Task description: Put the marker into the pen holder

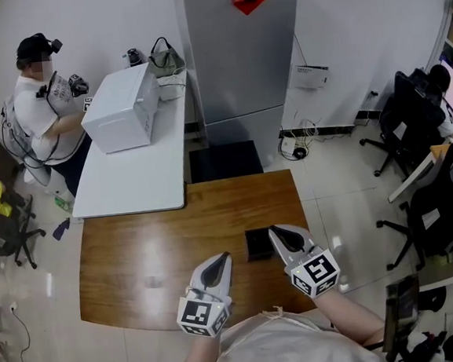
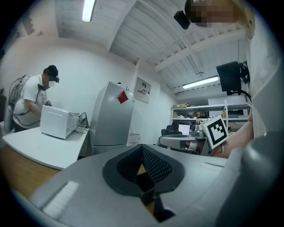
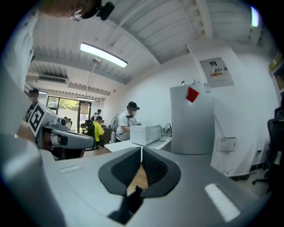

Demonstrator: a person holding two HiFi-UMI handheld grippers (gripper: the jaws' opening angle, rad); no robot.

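Right gripper (image 3: 141, 153): jaws together, nothing between them.
Left gripper (image 2: 142, 148): likewise closed and empty.
Pen holder (image 1: 257, 244): on the wooden table (image 1: 138, 255), just beside the right gripper's tip.
Marker: not visible; possibly already inside the holder.
Progress: probably finished.

From head height: looks steeply down, from well above, on the wooden table (image 1: 138, 255), with the left gripper (image 1: 217, 268) and right gripper (image 1: 282, 237) near the bottom edge. From each gripper: sits close behind its own jaws, low over the table, facing level across the room. Shares across all three views the grey refrigerator (image 1: 239, 57), the white microwave (image 1: 121, 106) and the person (image 1: 38, 98) beside it.
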